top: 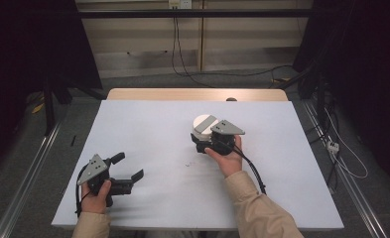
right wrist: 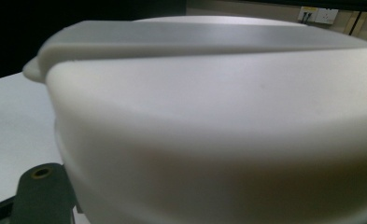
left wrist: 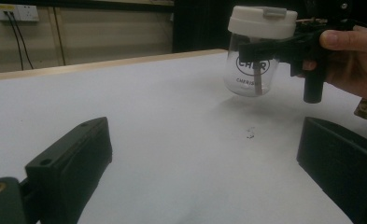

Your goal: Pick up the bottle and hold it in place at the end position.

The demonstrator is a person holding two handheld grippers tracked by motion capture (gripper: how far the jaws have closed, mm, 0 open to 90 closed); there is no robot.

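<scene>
A clear jar point(left wrist: 252, 74) with black lettering and a white lid point(top: 205, 124) hangs a little above the white table top point(top: 153, 134), right of centre. My right gripper point(top: 208, 142) is shut on the jar just under the lid, its black jaws clamped on either side of the glass point(left wrist: 265, 50). In the right gripper view the white lid point(right wrist: 209, 116) is very close. My left gripper point(top: 128, 166) rests near the front left of the table, held by a hand. It is open, with bare table between its jaws point(left wrist: 204, 163).
A small dark speck point(top: 187, 164) lies on the table between the two grippers. The wooden table edge point(top: 197, 94) runs along the far side. Cables and a power strip point(top: 333, 146) lie on the floor to the right.
</scene>
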